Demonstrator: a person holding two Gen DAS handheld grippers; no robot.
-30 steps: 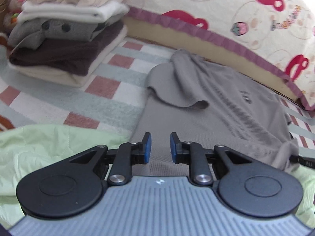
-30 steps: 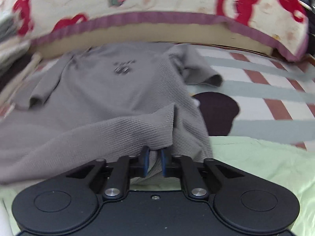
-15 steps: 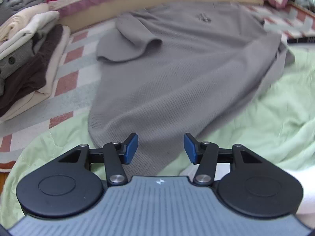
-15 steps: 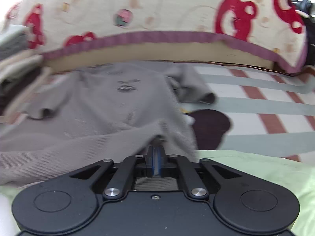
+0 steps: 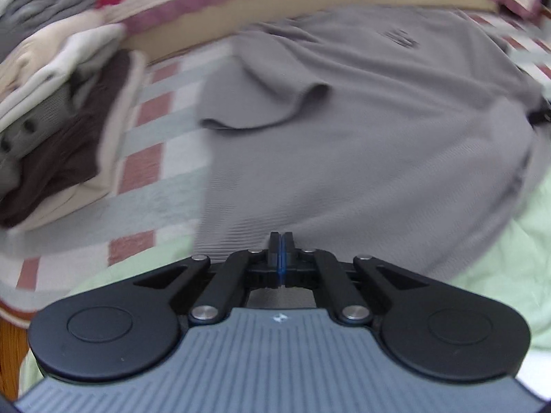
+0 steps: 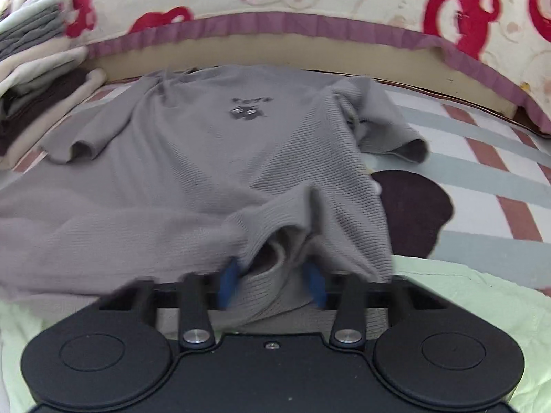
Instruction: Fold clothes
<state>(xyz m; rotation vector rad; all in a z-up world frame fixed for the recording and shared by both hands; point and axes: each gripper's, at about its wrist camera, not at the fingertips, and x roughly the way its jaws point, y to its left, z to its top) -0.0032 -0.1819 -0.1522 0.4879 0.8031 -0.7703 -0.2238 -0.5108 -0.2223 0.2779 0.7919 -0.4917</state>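
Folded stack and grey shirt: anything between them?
Nothing lies there: only bare striped bedcover between the folded stack and grey shirt, seen in the left wrist view.

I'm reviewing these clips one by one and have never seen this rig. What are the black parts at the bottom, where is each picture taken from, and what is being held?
No robot here: a person holds a two-finger tool in each hand, and each tool has a wide-angle camera looking forward along its fingers. The black parts are the tools themselves. One picture comes from the left gripper, the other from the right gripper. A grey shirt lies spread on a striped sheet, its hem over a green blanket. A stack of folded clothes sits to the left. The left jaws are shut, apparently pinching the shirt's hem. The right jaws are open, with loose shirt fabric bunched between them.
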